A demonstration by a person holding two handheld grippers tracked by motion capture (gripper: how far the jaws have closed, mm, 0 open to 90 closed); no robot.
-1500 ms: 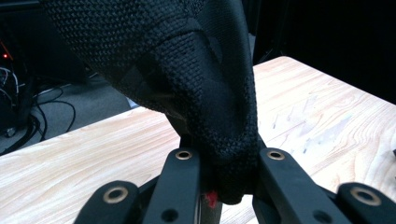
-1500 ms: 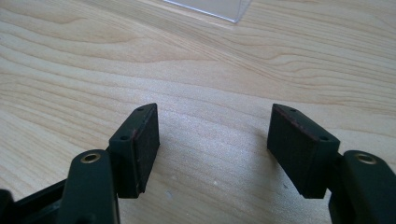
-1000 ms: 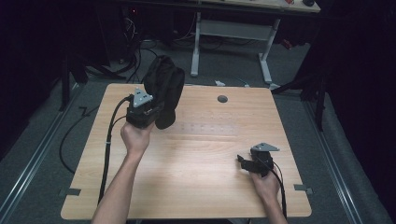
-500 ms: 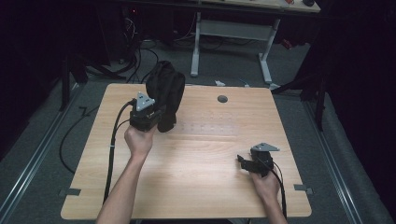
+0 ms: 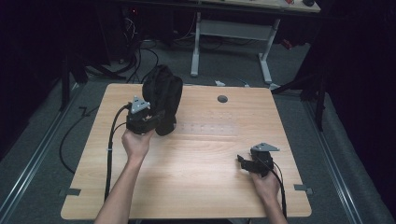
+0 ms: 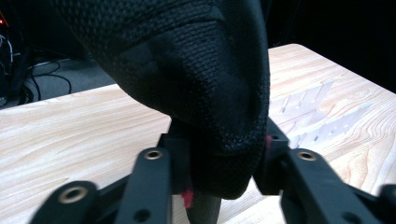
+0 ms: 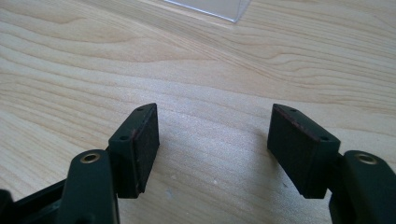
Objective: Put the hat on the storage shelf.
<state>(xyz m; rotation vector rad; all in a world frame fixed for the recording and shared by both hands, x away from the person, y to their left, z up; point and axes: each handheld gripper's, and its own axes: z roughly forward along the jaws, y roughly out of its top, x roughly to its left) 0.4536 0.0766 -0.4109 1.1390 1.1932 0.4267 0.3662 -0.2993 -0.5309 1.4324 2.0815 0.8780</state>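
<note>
Hiding the left gripper (image 6: pixel 219 177) pads inside black fabric (image 6: pixel 187 79); fabric running off the left gripper view's top edge. Blurring near jaw arms. Cutting a clear sheet (image 7: pixel 210 7) at the right gripper view's top edge; kind untellable.

My left gripper (image 5: pixel 161 122) and right gripper (image 5: pixel 243 163) are black, each topped by a grey three-cornered plate and trailing a black cable. Brass-ringed screw holes dot the jaw arms. My forearms are sleeveless.
</note>
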